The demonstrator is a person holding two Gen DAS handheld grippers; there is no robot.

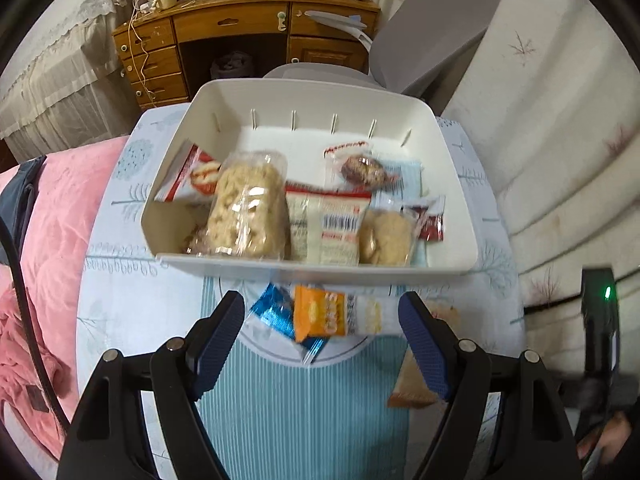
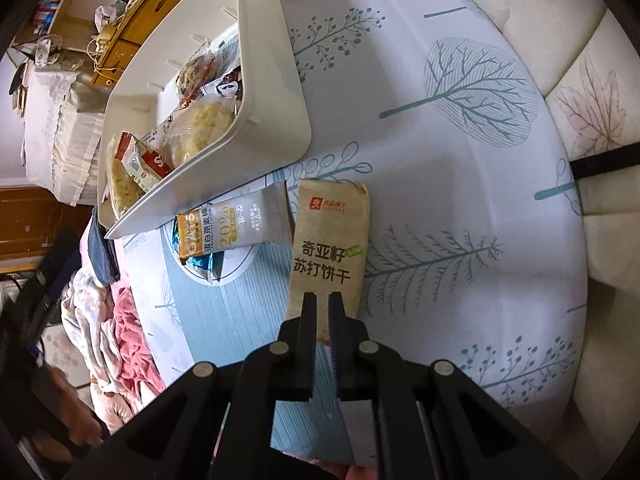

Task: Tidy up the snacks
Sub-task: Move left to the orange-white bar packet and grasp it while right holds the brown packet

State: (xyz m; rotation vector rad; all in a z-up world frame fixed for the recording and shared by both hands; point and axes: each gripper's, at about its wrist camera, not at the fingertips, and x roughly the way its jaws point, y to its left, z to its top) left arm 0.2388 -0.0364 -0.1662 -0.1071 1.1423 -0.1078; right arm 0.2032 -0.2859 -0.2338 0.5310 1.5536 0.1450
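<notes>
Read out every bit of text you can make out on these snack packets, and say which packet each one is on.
"奇亚籽 苏打饼干": brown cracker packet, held by the right tool.
"良品铺子", small and faint: same packet, beside its red logo.
"OATS", "20%": orange-and-white oat bar.
Packets in the white bin: print too blurred to read.

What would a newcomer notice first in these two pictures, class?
Probably the white bin at the far side of the table, already heaped with wrapped snacks. Next, the right gripper, shut on the near end of a tan cracker packet beside the bin. Finally, the open left gripper, framing an orange-and-white oat bar lying across a blue foil packet.
</notes>
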